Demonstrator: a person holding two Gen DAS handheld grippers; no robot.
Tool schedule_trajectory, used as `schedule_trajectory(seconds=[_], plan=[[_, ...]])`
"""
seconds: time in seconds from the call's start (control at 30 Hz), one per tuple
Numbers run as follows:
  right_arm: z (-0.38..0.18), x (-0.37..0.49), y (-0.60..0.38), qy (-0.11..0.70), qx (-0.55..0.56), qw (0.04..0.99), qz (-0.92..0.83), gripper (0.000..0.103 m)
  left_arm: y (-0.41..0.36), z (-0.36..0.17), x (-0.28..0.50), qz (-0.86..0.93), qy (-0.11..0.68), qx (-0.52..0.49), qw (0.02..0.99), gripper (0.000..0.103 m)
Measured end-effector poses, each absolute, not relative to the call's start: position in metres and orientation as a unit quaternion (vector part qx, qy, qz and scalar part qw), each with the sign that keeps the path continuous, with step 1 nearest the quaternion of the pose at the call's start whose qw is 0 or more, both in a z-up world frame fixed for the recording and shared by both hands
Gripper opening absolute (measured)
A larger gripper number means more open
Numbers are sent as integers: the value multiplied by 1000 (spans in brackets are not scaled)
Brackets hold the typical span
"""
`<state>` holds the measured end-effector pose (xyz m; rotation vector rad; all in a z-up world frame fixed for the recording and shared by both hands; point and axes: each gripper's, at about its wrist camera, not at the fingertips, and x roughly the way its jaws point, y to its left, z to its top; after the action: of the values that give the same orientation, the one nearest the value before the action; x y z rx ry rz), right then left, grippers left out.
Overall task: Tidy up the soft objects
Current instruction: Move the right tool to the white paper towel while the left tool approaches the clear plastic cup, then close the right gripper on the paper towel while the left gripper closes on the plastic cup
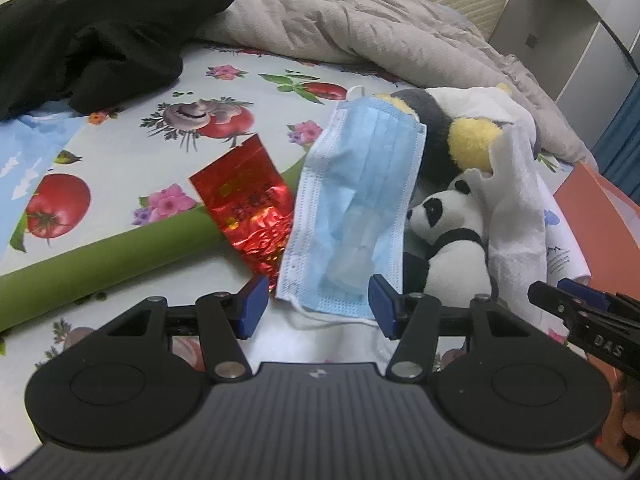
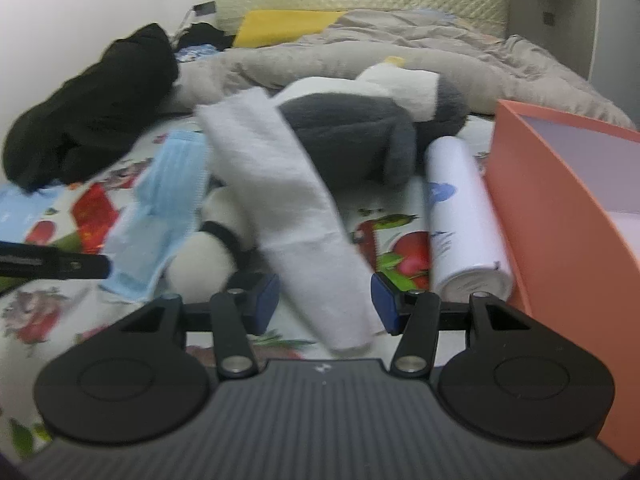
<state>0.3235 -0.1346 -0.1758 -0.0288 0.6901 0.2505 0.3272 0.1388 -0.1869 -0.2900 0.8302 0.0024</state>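
While both tools hang over the bed, the left gripper (image 1: pixel 318 306) gapes empty, the blue face mask's (image 1: pixel 352 208) near edge lying between its fingers. The right gripper (image 2: pixel 325 304) stands open too, a white cloth strip (image 2: pixel 288 208) running between its pads; whether they touch it I cannot tell.

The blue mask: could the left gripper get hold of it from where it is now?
Probably yes. The left gripper is open, and the near edge of the mask already lies between its fingers with nothing on top of it there. The panda sits just beside it and might get nudged.
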Motion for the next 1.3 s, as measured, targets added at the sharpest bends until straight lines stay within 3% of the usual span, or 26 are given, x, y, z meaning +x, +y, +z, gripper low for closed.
schedule_trajectory(seconds=[0.27, 0.43, 0.5, 0.6, 0.67, 0.87, 1.3], plan=[[-193, 337, -145, 341, -29, 927, 151, 54, 117, -193, 342, -8, 392, -96, 915, 56], [-200, 338, -136, 352, -64, 920, 159, 53, 108, -197, 354, -9, 390, -76, 917, 49], [-202, 338, -133, 361, -66, 916, 161, 53, 104, -200, 360, -7, 397, -62, 916, 39], [-203, 333, -128, 363, -80, 915, 160, 36, 99, -201, 363, -3, 401, -46, 915, 30], [-201, 330, -125, 370, -94, 911, 157, 16, 96, -199, 361, 2, 399, -39, 916, 27], [-187, 311, -127, 364, -94, 915, 147, 9, 88, -189, 347, 4, 399, -47, 916, 25], [-154, 240, -151, 353, -96, 921, 135, 7, 79, -170, 274, -14, 396, -97, 913, 25]])
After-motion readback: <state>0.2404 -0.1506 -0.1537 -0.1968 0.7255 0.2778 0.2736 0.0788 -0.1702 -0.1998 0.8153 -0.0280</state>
